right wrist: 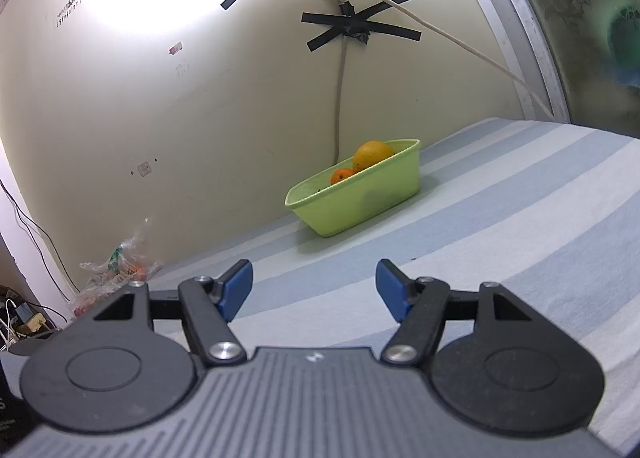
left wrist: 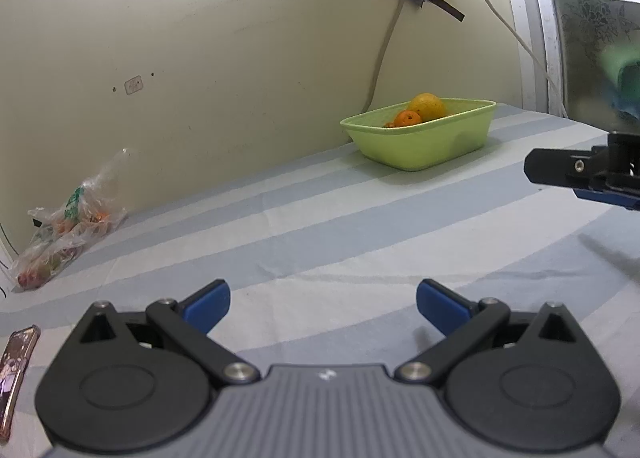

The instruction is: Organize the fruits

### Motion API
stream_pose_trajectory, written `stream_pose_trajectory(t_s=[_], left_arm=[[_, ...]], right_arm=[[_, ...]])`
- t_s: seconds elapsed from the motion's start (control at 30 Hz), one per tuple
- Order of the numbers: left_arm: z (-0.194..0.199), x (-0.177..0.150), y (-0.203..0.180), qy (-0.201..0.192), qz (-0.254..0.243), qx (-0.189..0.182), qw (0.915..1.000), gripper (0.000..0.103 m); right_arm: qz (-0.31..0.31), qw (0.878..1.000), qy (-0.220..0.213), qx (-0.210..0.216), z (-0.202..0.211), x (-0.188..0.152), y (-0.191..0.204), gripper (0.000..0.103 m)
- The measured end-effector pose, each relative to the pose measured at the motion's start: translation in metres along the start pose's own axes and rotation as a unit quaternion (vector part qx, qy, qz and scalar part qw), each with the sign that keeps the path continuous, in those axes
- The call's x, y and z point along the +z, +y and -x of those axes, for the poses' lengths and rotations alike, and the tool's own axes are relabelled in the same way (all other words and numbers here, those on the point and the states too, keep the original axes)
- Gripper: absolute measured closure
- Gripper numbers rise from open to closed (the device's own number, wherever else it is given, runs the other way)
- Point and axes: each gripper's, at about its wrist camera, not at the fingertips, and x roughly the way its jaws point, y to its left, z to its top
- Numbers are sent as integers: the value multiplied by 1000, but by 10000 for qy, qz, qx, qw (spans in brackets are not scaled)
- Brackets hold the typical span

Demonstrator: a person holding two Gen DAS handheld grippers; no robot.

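A light green basket [left wrist: 420,146] [right wrist: 360,202] stands by the wall on the striped cloth. In it lie a large yellow-orange fruit [left wrist: 427,106] [right wrist: 372,154] and a small orange [left wrist: 408,118] [right wrist: 342,175]. A clear plastic bag of fruits [left wrist: 64,226] [right wrist: 116,270] lies at the far left against the wall. My left gripper [left wrist: 323,304] is open and empty above the cloth. My right gripper [right wrist: 314,288] is open and empty; part of it also shows at the right edge of the left wrist view [left wrist: 580,174].
A phone [left wrist: 14,370] lies at the left edge of the cloth. A taped cable [left wrist: 384,54] [right wrist: 340,98] runs down the wall behind the basket. A window frame [left wrist: 540,18] [right wrist: 520,26] stands at the right. Cables and a charger [right wrist: 24,318] sit left of the bed.
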Motion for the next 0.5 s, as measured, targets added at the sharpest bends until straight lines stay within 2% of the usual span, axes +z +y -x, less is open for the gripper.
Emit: stream_pose_trajectory(t_s=[0.5], left_arm=[[3, 4, 2, 106, 83, 47, 9999, 0]], right_arm=[[-7, 10000, -12, 5, 1, -1, -1, 32]])
